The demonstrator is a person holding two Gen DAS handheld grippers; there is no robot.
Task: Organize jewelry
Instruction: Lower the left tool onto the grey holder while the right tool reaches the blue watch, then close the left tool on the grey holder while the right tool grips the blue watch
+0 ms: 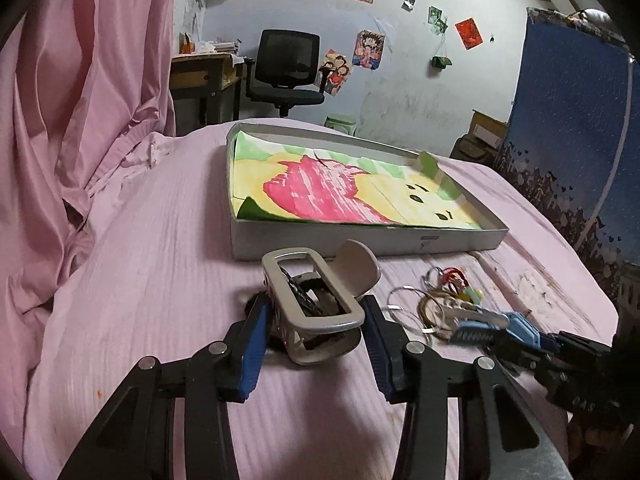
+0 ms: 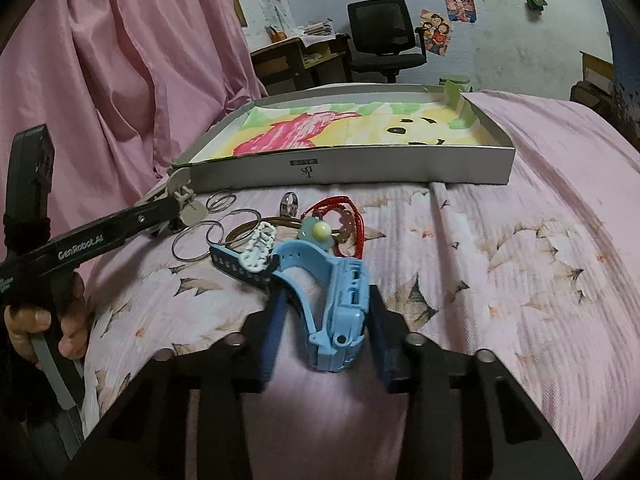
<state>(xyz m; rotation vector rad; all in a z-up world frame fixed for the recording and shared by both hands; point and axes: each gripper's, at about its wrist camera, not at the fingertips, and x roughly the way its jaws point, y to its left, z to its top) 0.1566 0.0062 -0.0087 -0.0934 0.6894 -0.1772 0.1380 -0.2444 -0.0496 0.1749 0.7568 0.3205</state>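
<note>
The left gripper (image 2: pixel 176 204), marked "GenRobot.AI", clamps a grey hair claw clip (image 1: pixel 316 308); the right gripper (image 2: pixel 326 320) pinches a light-blue plastic watch (image 2: pixel 340 304).

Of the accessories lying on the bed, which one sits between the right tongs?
The light blue watch. Its case sits between the right tongs; the metal rings, red bracelet and white bracelet lie farther off toward the box.

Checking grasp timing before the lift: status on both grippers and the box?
Left gripper shut on grey hair clip. Right gripper shut on blue watch. Box behind, no jewelry inside yet. Key rings lie loose between; nothing blocking.
</note>
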